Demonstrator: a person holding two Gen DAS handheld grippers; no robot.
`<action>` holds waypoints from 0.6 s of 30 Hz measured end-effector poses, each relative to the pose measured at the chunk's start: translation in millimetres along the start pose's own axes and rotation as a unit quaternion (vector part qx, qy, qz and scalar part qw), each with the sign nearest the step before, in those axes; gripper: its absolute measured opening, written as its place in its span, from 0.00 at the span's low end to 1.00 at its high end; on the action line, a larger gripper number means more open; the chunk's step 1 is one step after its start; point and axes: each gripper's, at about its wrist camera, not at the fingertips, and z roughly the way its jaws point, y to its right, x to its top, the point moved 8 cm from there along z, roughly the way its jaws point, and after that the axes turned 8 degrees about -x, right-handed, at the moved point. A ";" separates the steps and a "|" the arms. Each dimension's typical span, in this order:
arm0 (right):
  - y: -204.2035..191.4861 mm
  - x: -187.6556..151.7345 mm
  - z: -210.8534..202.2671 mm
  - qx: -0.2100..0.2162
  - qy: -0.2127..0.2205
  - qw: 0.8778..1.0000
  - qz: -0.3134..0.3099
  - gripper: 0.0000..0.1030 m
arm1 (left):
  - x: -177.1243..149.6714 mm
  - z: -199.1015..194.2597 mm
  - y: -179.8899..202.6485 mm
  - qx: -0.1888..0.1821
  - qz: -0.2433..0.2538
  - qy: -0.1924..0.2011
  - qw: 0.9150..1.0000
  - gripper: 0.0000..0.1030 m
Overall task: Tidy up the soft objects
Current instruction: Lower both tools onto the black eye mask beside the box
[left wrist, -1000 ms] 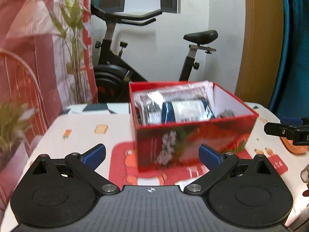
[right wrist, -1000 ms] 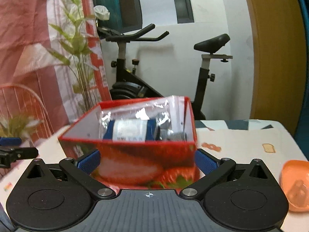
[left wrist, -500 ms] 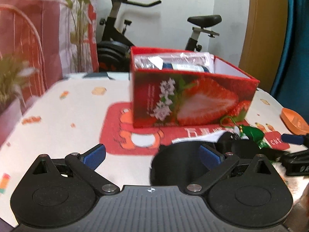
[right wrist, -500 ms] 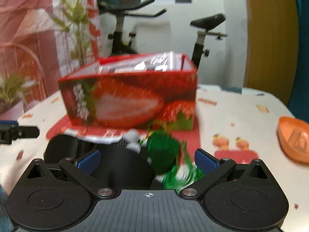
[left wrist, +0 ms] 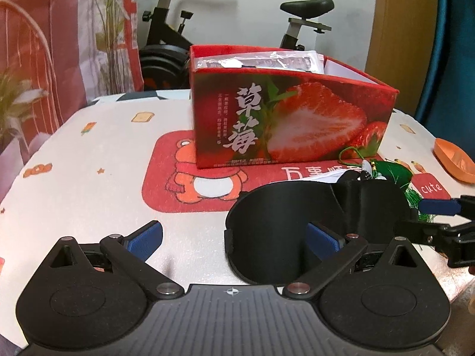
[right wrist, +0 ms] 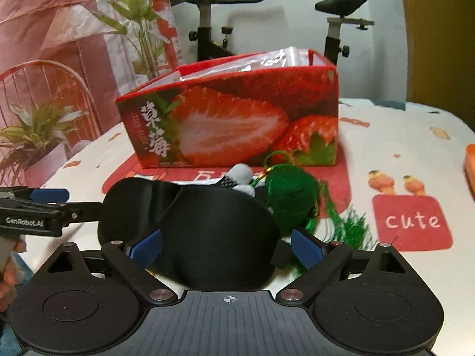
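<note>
Right gripper [right wrist: 227, 247]: jaws closing, wide, black eye mask [right wrist: 213, 237] between them
Left gripper [left wrist: 234, 238]: wide, empty
Strawberry box [right wrist: 237, 121]: twelve o'clock of mask

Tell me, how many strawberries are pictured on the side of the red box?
2. On the red box, a big sliced strawberry fills the middle of the side, and a smaller whole one sits at its right corner. Other sides may show more.

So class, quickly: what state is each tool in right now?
Left tool: open, holding nothing.
Right tool: open, jaws closing around the black eye mask, not yet gripping.
</note>
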 end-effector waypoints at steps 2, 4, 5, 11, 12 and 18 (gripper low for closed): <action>-1.2 -1.6 2.0 0.000 -0.003 1.000 -0.002 0.89 | -0.9 1.2 -0.7 -0.004 -0.006 -0.002 1.000 1.00; -0.9 -3.1 4.7 0.001 -0.008 1.000 0.000 0.89 | -2.0 2.5 -1.0 -0.009 -0.010 -0.003 1.000 1.00; -0.2 -4.1 6.2 0.001 -0.012 1.000 0.003 0.89 | -2.3 3.9 -1.0 -0.012 -0.011 -0.004 1.000 1.00; -0.8 -11.4 18.4 0.019 -0.036 0.999 0.025 0.89 | -6.6 9.4 0.8 -0.034 -0.023 -0.013 0.999 0.91; -3.7 -12.6 20.0 0.022 -0.038 0.999 0.021 0.89 | -7.9 11.1 0.9 -0.038 -0.027 -0.018 0.999 0.89; -12.3 -15.8 22.8 0.027 -0.043 0.999 0.007 0.90 | -12.8 16.2 -0.8 -0.050 -0.040 -0.029 0.998 0.87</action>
